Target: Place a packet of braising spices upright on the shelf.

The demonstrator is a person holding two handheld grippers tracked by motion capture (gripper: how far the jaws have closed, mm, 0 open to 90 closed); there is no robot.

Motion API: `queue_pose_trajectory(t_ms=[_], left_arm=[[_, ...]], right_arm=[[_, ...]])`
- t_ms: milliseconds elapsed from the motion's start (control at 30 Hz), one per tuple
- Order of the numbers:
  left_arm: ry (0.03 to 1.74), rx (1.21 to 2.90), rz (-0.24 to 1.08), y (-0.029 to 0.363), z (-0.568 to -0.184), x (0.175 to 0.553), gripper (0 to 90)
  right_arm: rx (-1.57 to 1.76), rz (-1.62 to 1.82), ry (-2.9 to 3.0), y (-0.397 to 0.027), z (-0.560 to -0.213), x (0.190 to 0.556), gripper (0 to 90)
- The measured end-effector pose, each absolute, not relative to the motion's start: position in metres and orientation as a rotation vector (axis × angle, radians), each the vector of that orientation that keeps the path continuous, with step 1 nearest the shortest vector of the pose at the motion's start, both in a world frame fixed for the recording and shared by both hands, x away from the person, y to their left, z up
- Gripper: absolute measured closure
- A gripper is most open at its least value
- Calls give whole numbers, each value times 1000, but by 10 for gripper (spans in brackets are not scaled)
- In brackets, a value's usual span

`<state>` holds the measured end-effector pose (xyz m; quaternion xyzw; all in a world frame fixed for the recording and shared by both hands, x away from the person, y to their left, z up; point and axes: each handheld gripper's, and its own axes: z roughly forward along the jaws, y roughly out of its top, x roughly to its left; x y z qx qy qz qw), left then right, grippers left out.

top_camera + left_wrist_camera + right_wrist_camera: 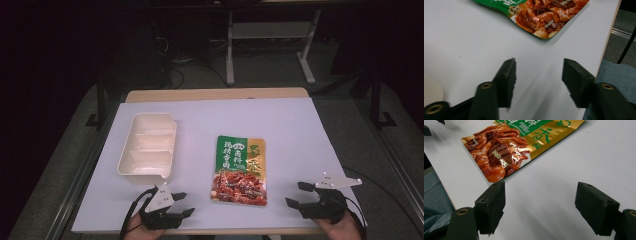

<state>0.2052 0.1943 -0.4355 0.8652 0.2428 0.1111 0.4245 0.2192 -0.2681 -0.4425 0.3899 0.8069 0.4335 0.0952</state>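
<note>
A flat food pouch (241, 169), green and gold on top with a picture of red-brown meat at the bottom, lies on the white table cover (300, 130) near its front middle. The pouch's meat end shows in the left gripper view (544, 15) and in the right gripper view (506, 147). My left gripper (183, 204) rests at the front edge, left of the pouch, open with nothing between its jaws (538, 77). My right gripper (299, 194) sits at the front right of the pouch, open and empty too (540, 202).
A white plastic tray (170, 134) with three compartments stands left of the pouch, behind the left gripper. The table's front edge runs just under both grippers. Behind the table are metal frame legs (230, 55) and cables on a dark floor.
</note>
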Motion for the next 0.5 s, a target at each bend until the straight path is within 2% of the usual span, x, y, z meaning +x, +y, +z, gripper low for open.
queue_pose_trajectory(t_ms=[67, 267, 433, 500], left_arm=[[589, 2177, 227, 187, -435, 208, 572], [553, 2191, 204, 171, -429, 215, 752], [514, 2244, 200, 142, -426, 229, 893], [513, 2247, 203, 138, -426, 230, 897]], right_arm=[[1188, 1289, 2395, -267, -442, 222, 225], [1171, 1287, 2413, -266, -438, 232, 226], [1141, 1267, 2443, -256, -427, 251, 227], [1143, 1261, 2444, -254, -425, 256, 227]])
